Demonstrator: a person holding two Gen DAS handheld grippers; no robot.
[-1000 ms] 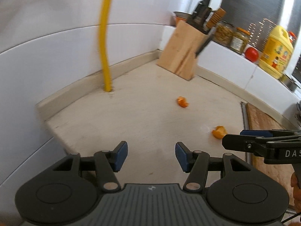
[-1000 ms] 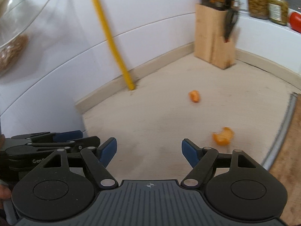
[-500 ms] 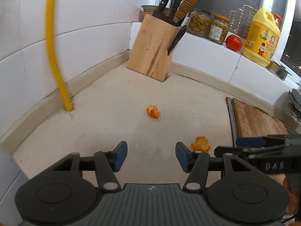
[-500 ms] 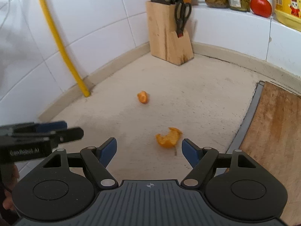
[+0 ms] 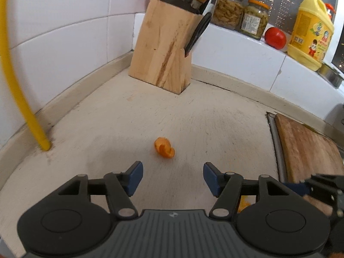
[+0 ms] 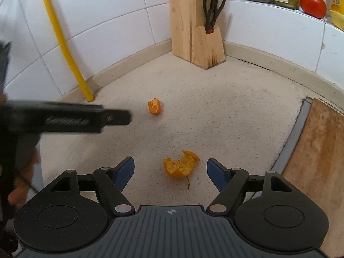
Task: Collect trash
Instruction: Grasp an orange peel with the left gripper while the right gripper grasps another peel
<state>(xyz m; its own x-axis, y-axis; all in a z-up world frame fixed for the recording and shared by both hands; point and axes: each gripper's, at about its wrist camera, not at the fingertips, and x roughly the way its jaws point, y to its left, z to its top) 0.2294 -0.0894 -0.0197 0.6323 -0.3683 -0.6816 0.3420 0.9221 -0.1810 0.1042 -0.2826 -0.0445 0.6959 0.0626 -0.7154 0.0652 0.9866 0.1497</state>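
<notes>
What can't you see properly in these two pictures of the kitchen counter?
- Second orange peel: left wrist view, mostly hidden behind the left tongs' own arm.
- Left tongs in the right wrist view: motion-blurred, its lettering unreadable.
- Knife block: right wrist view, handles cut off by the top edge.
- Yellow bottle: label print too small.
- Cutting board: cut off at the right edge.

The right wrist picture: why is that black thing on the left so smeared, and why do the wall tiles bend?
Right wrist view: the smeared black bar is the left hand-held gripper, motion-blurred, while the orange peel stays sharp; the fisheye lens curves the tile lines. Left wrist view: same bending, with the yellow pipe bowed.
</notes>
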